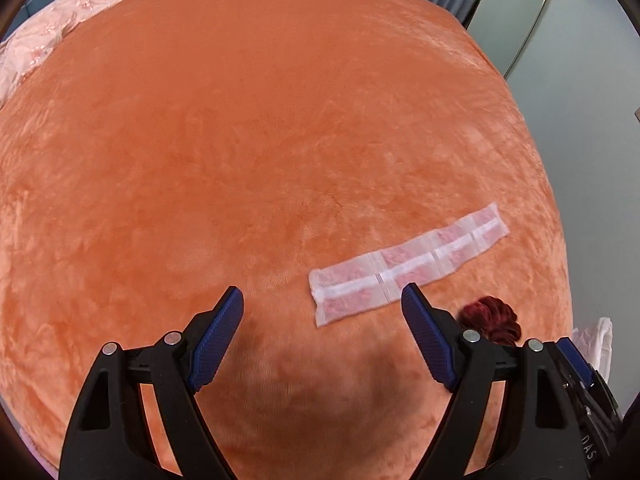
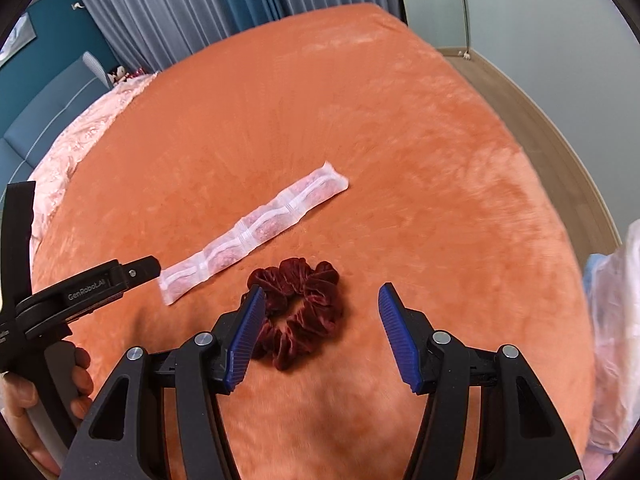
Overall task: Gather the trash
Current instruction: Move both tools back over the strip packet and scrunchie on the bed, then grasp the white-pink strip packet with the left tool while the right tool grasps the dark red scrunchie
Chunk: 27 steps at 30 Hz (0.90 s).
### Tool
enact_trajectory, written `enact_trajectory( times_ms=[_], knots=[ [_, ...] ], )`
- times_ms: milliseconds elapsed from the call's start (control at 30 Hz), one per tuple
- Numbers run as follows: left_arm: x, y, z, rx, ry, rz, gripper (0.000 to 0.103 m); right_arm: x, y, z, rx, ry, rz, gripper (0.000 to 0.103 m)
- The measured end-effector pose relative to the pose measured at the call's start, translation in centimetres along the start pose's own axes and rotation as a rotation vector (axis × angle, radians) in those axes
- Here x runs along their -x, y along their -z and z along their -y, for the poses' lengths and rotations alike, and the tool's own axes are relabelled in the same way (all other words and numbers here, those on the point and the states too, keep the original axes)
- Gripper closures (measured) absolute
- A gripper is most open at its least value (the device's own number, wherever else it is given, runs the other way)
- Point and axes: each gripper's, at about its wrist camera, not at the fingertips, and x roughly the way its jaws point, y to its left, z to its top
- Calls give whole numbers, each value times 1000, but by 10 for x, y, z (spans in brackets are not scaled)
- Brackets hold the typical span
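A long white strip of sachets lies flat on the orange plush blanket. It also shows in the right wrist view. A dark red velvet scrunchie lies just in front of it; in the left wrist view the scrunchie is partly hidden behind my finger. My left gripper is open and empty, hovering just short of the strip's near end. My right gripper is open and empty, with the scrunchie between its fingers and close to the left one. The left gripper's body shows at the left.
The blanket covers a bed with a pink lace cover at its far left. A clear plastic bag hangs off the right edge. Blue curtains, a grey wall and a wooden floor lie beyond the bed.
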Motion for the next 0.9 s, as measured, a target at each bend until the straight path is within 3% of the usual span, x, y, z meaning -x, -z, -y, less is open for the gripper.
enact_trajectory(
  times_ms=[100, 267, 333, 400, 433, 500, 667, 900],
  knots=[
    [-18, -2, 2, -11, 8, -26, 28, -19, -1, -4, 7, 6, -26, 46],
    [-36, -1, 9, -31, 24, -43, 41, -46, 5, -5, 4, 15, -75, 49],
    [-37, -1, 15, -61, 21, -28, 63, -53, 9, -2, -4, 11, -93, 58],
    [-39, -1, 19, -67, 23, -30, 75, -55, 11, -2, 3, 21, -92, 65],
    [-39, -1, 21, -69, 25, -29, 86, -55, 12, -2, 7, 24, -89, 72],
    [-39, 0, 28, -94, 46, -38, 95, -54, 12, 1, -6, 8, -95, 82],
    [-21, 8, 50, -155, 62, -21, 95, -36, 13, 8, -22, -24, -91, 86],
    [40, 12, 88, -201, 124, 58, 95, 26, 5, 27, -76, -50, 13, 86]
  ],
)
